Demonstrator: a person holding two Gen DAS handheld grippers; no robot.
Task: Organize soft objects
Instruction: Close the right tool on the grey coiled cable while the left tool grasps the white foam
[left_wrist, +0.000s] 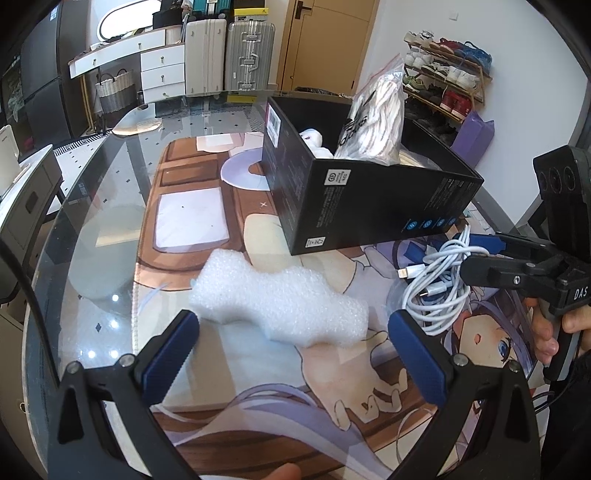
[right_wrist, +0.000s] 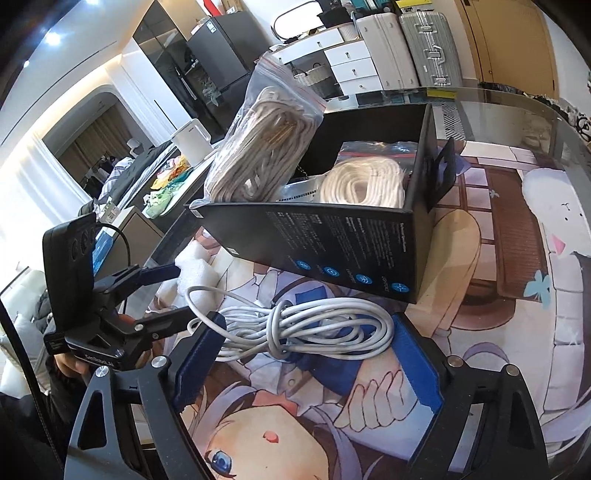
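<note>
A white foam piece (left_wrist: 280, 302) lies on the printed mat, just ahead of and between the fingertips of my left gripper (left_wrist: 291, 332), which is open and not touching it. A coiled white charging cable (right_wrist: 306, 328) lies flat on the mat between the blue pads of my right gripper (right_wrist: 308, 339); the jaws stand wide around the coil without squeezing it. The left wrist view shows the same cable (left_wrist: 436, 288) at the right gripper (left_wrist: 467, 254) tips. Behind both stands an open black box (right_wrist: 332, 251) holding a bagged cord (right_wrist: 266, 136) and a white rope coil (right_wrist: 362, 181).
The printed mat (right_wrist: 517, 221) covers a round glass table (left_wrist: 92, 229) whose edge curves along the left. A person's hand (left_wrist: 550, 332) holds the right gripper's handle. Suitcases (left_wrist: 229, 55), drawers and a shoe rack (left_wrist: 447, 70) stand beyond the table.
</note>
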